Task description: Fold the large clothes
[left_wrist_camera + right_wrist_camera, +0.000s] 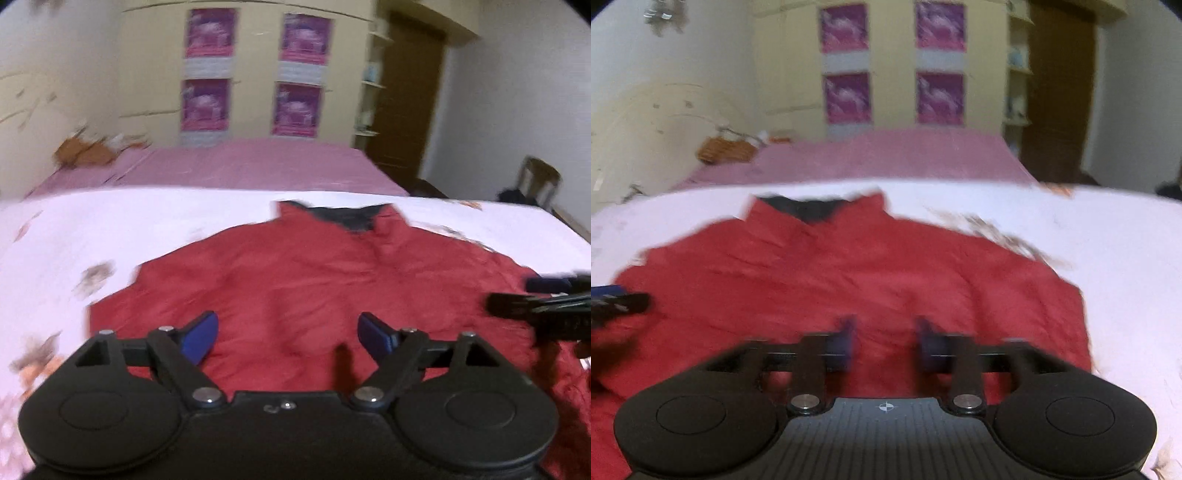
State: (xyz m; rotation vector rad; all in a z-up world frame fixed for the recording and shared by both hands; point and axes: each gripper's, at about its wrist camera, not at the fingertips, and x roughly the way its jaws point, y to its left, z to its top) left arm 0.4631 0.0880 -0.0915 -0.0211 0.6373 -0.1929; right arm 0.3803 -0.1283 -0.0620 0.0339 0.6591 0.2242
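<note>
A large red jacket [295, 280] with a dark collar lining lies spread on a white floral sheet [74, 229], collar at the far side. My left gripper [286, 332] is open and empty above the jacket's near part. The right gripper shows at the right edge of the left wrist view [546, 306]. In the right wrist view the jacket [849, 273] fills the middle, and my right gripper [885, 339] hangs over its lower part with jaws apart and nothing between them. The left gripper's tip [617, 302] shows at the left edge. Both views are motion-blurred.
A pink bedspread [240, 166] lies beyond the white sheet [1071, 229]. A brown basket [724, 149] sits at the far left by the wall. A cupboard with purple posters [251, 74] and a brown door [406, 103] stand behind. A chair [535, 181] is at far right.
</note>
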